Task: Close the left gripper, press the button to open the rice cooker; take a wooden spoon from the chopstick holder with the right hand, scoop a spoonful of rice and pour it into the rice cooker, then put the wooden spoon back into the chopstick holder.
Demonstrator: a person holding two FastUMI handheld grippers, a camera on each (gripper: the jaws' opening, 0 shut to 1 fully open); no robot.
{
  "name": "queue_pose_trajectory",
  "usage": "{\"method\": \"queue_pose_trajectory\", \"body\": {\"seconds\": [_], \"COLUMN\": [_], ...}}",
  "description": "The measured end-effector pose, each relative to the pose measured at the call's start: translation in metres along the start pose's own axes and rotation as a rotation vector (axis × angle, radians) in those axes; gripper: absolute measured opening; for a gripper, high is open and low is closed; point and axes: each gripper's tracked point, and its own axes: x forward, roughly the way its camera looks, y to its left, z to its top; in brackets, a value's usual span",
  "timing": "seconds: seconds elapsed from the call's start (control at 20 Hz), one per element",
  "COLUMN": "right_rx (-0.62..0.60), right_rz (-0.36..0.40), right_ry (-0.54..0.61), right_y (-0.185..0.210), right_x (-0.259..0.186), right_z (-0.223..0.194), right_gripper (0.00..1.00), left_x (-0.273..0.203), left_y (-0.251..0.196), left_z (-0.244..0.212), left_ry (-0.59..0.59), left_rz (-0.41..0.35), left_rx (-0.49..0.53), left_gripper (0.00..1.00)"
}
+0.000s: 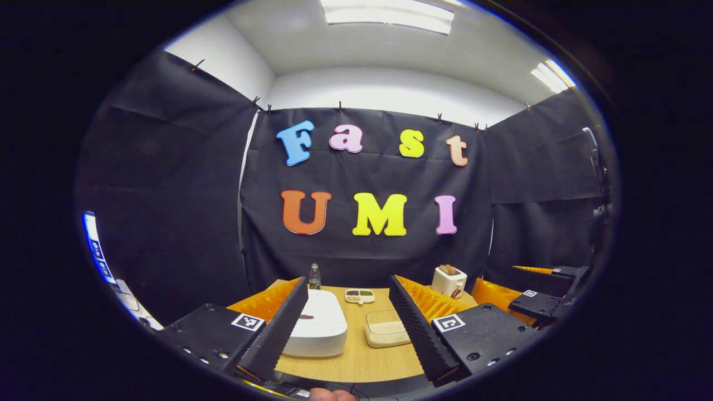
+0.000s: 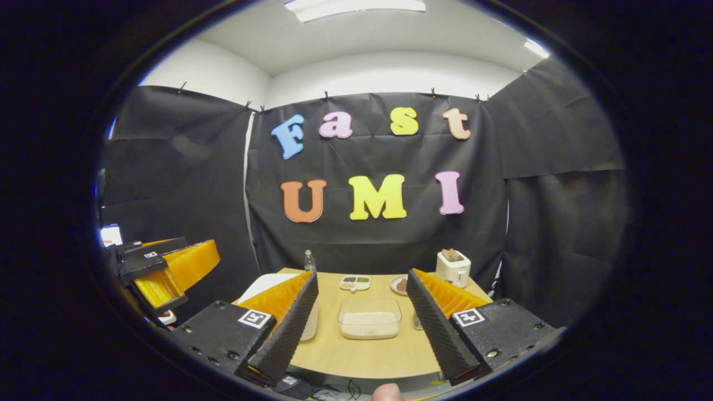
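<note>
both tongs spread wide above a wooden surface with a closed rice cooker

in the left gripper view, the left tongs [image 1: 348,328] are released, their two fingers standing well apart and holding nothing. between them lies a light wooden surface [image 1: 356,362]. the white rice cooker [image 1: 317,323] sits on it with its lid down, just beside the left finger. the rest is placed from the cooker. to its right, close by, rests a shallow cream container [image 1: 384,328] with a lid on. behind the cooker, at the far edge near the black cloth wall, stands a small clear bottle [image 1: 315,277]. to the right of the bottle lies a small divided dish [image 1: 359,295] with dark and green fillings. further right of the cooker, at the back, stands a white toaster [image 1: 449,280] with bread in its slots. the right tongs [image 1: 548,289] show far to the right of the cooker

in the right gripper view, the right tongs [image 2: 362,334] are also released, fingers wide apart and empty. a clear container of white rice [image 2: 369,318] sits between them. the cooker's white edge [image 2: 262,287] peeks out behind the left finger. the chopstick holder and wooden spoon cannot be made out. the left tongs [image 2: 167,273] hover left of the cooker, off the surface's edge
</note>
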Motion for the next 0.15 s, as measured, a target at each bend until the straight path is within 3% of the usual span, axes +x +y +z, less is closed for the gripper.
{"method": "queue_pose_trajectory", "body": {"seconds": [0.15], "right_rx": [0.012], "right_rz": [-0.002], "right_ry": [0.005], "right_y": [-0.0021], "right_x": [0.0033], "right_z": [-0.0005], "right_gripper": [0.96], "left_x": [-0.0003], "left_y": [0.0055], "left_z": [-0.0019], "left_ry": [0.008], "left_rz": [0.008], "left_rx": [-0.003], "left_gripper": [0.95]}}
